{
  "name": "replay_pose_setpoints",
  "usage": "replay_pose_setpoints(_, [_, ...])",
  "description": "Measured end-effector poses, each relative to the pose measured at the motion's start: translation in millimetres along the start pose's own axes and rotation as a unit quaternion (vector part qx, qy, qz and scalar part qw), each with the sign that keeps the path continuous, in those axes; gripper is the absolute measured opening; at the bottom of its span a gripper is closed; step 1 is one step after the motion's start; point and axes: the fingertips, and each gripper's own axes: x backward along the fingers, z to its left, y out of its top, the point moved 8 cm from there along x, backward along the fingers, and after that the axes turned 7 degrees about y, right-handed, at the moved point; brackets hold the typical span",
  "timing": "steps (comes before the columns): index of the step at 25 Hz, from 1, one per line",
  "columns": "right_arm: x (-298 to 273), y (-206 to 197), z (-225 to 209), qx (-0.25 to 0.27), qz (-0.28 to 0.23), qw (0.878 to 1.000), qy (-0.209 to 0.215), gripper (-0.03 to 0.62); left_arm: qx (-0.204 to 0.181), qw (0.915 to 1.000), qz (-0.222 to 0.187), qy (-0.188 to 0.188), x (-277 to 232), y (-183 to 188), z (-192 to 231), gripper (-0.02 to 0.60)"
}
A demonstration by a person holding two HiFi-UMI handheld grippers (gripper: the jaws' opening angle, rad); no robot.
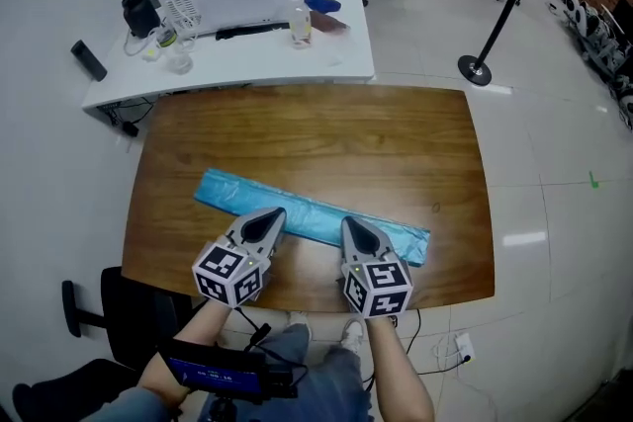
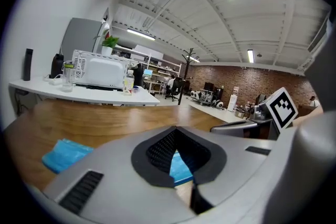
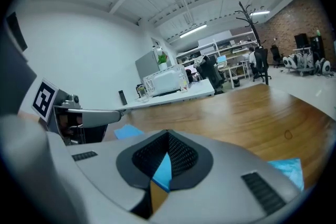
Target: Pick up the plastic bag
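Plastic bag light blue; table brown wood-grain; left gripper and right gripper grey, with black-and-white square markers.

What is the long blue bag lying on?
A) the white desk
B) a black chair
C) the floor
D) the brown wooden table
D: the blue plastic bag lies stretched out flat on the brown wooden table, not on the white desk behind it.
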Motion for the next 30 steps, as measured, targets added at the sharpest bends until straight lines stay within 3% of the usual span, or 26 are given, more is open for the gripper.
replay_pose_setpoints(8, [-11, -17, -3, 0.006, 0.039, 0.998, -0.054, 0.0, -0.028, 0.997, 0.066, 0.03, 2, -16, 59, 0.015])
replay_pose_setpoints(17, [-3, -39, -30, 0.002, 0.126, 0.985, -0.118, 0.0, -0.049, 0.9794, 0.185, 0.063, -15, -42, 114, 0.015])
replay_pose_setpoints(26, [-7, -50, -36, 0.013, 0.166, 0.977, -0.135, 0.0, -0.051, 0.9618, 0.255, 0.084, -34, -62, 134, 0.015])
replay_pose_setpoints(30, [-11, -51, -33, 0.03, 0.192, 0.971, -0.136, 0.0, -0.039, 0.9594, 0.267, 0.082, -37, -62, 135, 0.014])
